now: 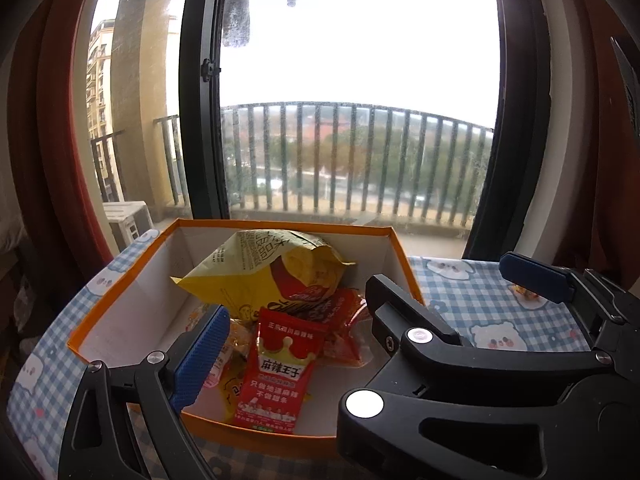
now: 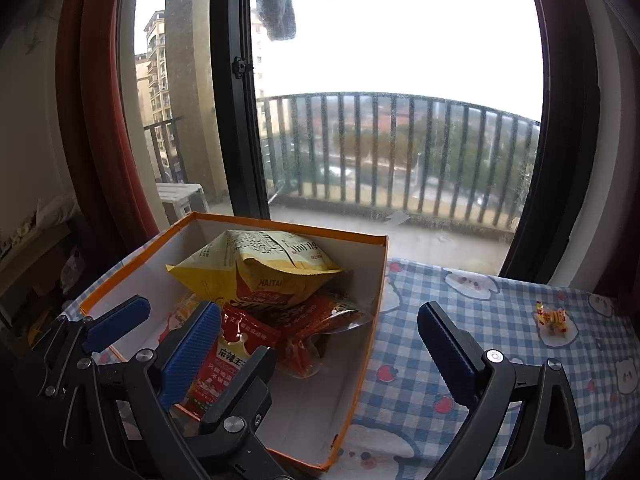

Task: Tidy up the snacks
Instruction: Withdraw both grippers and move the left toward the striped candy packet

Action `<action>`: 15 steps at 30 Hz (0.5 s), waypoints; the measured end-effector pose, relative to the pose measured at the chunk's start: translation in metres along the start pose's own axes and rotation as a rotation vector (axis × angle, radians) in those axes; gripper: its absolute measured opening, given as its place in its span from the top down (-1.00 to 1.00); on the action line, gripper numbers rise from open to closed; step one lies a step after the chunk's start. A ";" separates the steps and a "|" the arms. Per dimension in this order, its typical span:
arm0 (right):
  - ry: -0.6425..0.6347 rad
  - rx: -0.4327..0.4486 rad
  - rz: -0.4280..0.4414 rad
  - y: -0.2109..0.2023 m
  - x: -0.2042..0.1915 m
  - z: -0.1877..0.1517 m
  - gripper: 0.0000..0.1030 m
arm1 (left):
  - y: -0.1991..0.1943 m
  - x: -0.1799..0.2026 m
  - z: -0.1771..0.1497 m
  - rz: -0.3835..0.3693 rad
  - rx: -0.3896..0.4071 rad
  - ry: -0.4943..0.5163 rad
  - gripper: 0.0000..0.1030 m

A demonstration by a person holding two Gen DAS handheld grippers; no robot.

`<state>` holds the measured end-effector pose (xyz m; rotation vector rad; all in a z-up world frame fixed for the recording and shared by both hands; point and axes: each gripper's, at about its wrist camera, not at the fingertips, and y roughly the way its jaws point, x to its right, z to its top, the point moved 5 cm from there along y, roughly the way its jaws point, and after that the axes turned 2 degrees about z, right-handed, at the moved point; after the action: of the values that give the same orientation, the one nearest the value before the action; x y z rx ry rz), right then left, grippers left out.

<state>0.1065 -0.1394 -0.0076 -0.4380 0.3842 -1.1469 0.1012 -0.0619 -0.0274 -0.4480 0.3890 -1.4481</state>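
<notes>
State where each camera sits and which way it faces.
Left wrist: on the left claw, low over the table, facing the snack box and window; own fingers, plus the right claw's, show.
Right wrist: on the right claw, further right, facing likewise; both claws show.
Shared: snack box, yellow bag, red packet, balcony railing.

Both wrist views look forward and slightly down toward the window (image 1: 356, 80), close above the table. They share the box (image 1: 120, 280) (image 2: 372, 320): 12 o'clock left, 10 o'clock right.
</notes>
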 end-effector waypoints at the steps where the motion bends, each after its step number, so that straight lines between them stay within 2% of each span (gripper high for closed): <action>1: 0.002 0.000 -0.003 -0.002 0.005 0.001 -0.95 | 0.000 0.006 0.001 0.001 -0.002 0.004 -0.86; 7: 0.015 -0.045 -0.005 -0.007 0.041 0.005 -0.96 | 0.000 0.043 0.011 0.014 0.000 0.055 -0.88; 15: 0.040 -0.038 -0.054 -0.020 0.089 0.013 -0.96 | 0.000 0.086 0.024 -0.009 0.010 0.077 -0.88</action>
<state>0.1299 -0.2272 0.0075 -0.4617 0.4315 -1.2038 0.1212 -0.1466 -0.0061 -0.3875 0.4415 -1.4785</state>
